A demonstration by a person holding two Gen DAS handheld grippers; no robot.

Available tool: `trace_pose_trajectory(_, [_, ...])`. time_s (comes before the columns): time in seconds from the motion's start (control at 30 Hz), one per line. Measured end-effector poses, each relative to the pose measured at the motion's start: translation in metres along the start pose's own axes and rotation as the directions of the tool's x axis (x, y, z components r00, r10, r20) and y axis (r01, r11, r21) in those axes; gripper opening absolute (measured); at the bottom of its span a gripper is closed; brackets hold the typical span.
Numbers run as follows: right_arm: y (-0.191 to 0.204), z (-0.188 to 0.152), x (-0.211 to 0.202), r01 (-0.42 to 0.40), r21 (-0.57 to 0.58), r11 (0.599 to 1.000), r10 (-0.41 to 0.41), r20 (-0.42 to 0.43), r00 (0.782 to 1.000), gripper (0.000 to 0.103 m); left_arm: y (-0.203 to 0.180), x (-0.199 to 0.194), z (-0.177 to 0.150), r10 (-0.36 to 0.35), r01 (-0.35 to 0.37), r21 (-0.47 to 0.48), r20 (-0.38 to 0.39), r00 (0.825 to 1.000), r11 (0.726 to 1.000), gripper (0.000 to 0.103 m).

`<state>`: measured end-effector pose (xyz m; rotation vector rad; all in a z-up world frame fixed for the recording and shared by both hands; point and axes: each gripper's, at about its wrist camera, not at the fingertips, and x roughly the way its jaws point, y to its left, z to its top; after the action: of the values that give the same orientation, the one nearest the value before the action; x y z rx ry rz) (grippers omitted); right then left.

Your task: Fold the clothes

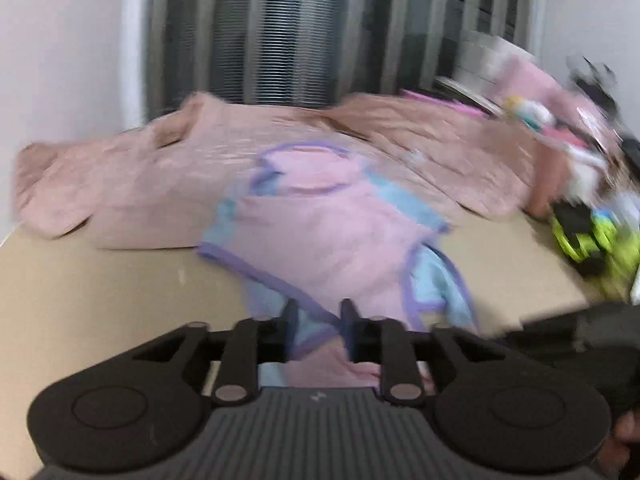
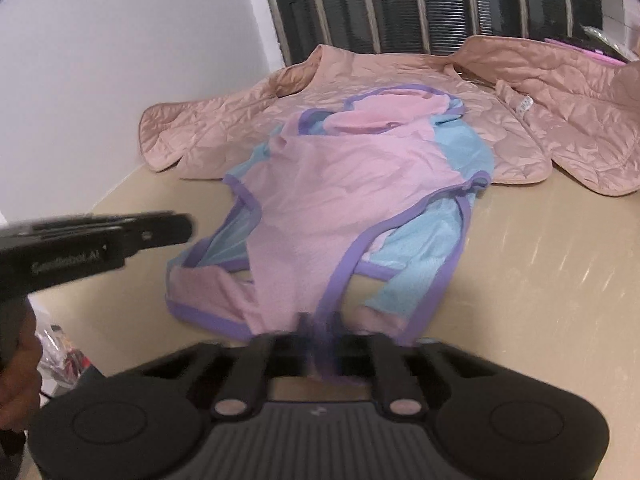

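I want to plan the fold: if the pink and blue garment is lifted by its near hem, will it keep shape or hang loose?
The pink and blue garment probably hangs limp: it lies wrinkled. Likely light, thin fabric. It may drag on the quilted jacket beneath.

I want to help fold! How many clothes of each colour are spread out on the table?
Pink quilted jacket: 1
Pink and blue garment with purple trim: 1
Heaped clothes at the table's right side, too blurred to count.
Total spread out: 2

left wrist: low, near garment [image 1: 320,236] | right wrist: same, rightward
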<state>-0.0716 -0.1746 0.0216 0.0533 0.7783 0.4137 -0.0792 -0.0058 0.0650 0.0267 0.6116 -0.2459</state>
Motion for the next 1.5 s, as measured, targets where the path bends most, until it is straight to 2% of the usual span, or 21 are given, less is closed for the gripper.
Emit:
trace_pose_trajectory(0.13, [0.006,0.009,-0.012,0.014,0.014,1.000,-0.016,0.106,0.994,0.006,-0.008,0.015,-0.009,0.011,-0.008,0.051,-0.069,0.998,0.999,0.028])
trace_pose_trajectory(0.2, [0.002,0.017,-0.020,0.024,0.026,0.999,-0.027,0.156,0.987,0.006,-0.007,0.019,-0.013,0.007,-0.002,0.052,-0.095,0.995,0.999,0.033])
trace_pose_trajectory(0.23, [0.000,0.022,-0.025,0.028,0.032,0.999,-0.033,0.181,0.983,0.006,-0.005,0.021,-0.015,0.002,0.004,0.049,-0.109,0.994,0.999,0.041])
trace_pose_trajectory(0.27, [-0.004,0.024,-0.023,0.031,0.042,0.999,-0.038,0.178,0.983,0.006,-0.003,0.023,-0.017,-0.006,0.012,0.045,-0.122,0.993,0.999,0.050])
trace_pose_trajectory(0.3, [-0.008,0.026,-0.022,0.033,0.052,0.998,-0.042,0.175,0.984,0.006,-0.002,0.025,-0.017,-0.026,0.031,0.038,-0.129,0.991,0.999,0.053])
trace_pose_trajectory(0.4, [-0.018,0.031,-0.017,0.024,0.079,0.997,-0.037,0.169,0.985,0.006,-0.002,0.027,-0.021,-0.046,0.053,0.045,-0.133,0.990,0.998,0.054])
trace_pose_trajectory(0.43, [-0.018,0.032,-0.016,0.020,0.079,0.997,-0.034,0.171,0.985,0.006,-0.003,0.027,-0.022,-0.046,0.054,0.053,-0.132,0.990,0.997,0.044])
trace_pose_trajectory(0.47, [-0.018,0.033,-0.015,0.019,0.075,0.997,-0.032,0.173,0.984,0.006,-0.004,0.027,-0.022,-0.049,0.057,0.057,-0.133,0.990,0.997,0.007])
trace_pose_trajectory(0.63, [-0.015,0.038,-0.009,0.022,0.072,0.997,-0.035,0.188,0.982,0.006,0.010,0.022,-0.011,-0.092,0.088,-0.057,-0.089,0.992,0.995,0.004])
trace_pose_trajectory(0.8, [-0.014,0.057,-0.007,0.038,0.060,0.997,-0.052,0.253,0.966,0.006,0.031,0.024,0.017,-0.095,0.094,-0.161,0.003,0.995,0.982,0.004])
trace_pose_trajectory(0.9, [-0.019,0.073,0.004,0.028,0.065,0.997,-0.046,0.287,0.957,0.006,0.038,0.040,0.033,-0.085,0.086,-0.180,0.011,0.996,0.980,0.004])
trace_pose_trajectory(0.97, [-0.025,0.086,0.025,0.037,0.079,0.996,-0.057,0.270,0.961,0.007,0.040,0.062,0.035,-0.075,0.065,-0.175,-0.052,0.996,0.982,0.010])
trace_pose_trajectory(1.03, [-0.029,0.095,0.053,0.089,0.073,0.993,-0.102,0.207,0.973,0.009,0.041,0.074,0.032,0.077,-0.094,-0.168,-0.105,0.992,0.981,0.020])
trace_pose_trajectory(1.07, [-0.033,0.095,0.063,0.135,0.080,0.988,-0.146,0.168,0.975,0.012,0.041,0.067,0.030,0.132,-0.146,-0.157,-0.095,0.987,0.977,0.023])
trace_pose_trajectory(1.1, [-0.030,0.089,0.059,0.125,0.058,0.990,-0.134,0.168,0.977,0.012,0.040,0.059,0.028,0.176,-0.186,-0.147,-0.078,0.981,0.971,0.032])
trace_pose_trajectory(1.13, [-0.027,0.082,0.054,0.115,0.036,0.993,-0.120,0.169,0.978,0.012,0.041,0.043,0.023,0.176,-0.179,-0.136,-0.035,0.984,0.974,0.045])
trace_pose_trajectory(1.17, [-0.025,0.075,0.049,0.105,0.014,0.994,-0.106,0.170,0.980,0.018,0.042,0.031,0.018,0.157,-0.157,-0.128,-0.009,0.988,0.979,0.052])
trace_pose_trajectory(1.23, [-0.019,0.062,0.039,0.085,-0.031,0.996,-0.079,0.170,0.982,0.038,0.039,0.011,0.005,0.121,-0.119,-0.111,0.010,0.993,0.987,0.062])
trace_pose_trajectory(1.4, [-0.006,0.029,0.015,0.034,-0.142,0.989,-0.010,0.166,0.986,0.038,0.027,0.023,-0.011,0.130,-0.137,-0.087,-0.083,0.988,0.987,0.062])
trace_pose_trajectory(1.43, [-0.003,0.022,0.010,0.024,-0.164,0.986,0.004,0.164,0.986,0.038,0.026,0.030,-0.011,0.129,-0.139,-0.091,-0.105,0.986,0.986,0.057])
trace_pose_trajectory(1.5, [0.005,0.016,0.013,0.013,-0.205,0.979,0.017,0.145,0.989,0.025,0.027,0.034,-0.011,0.126,-0.139,-0.117,-0.112,0.986,0.983,0.037])
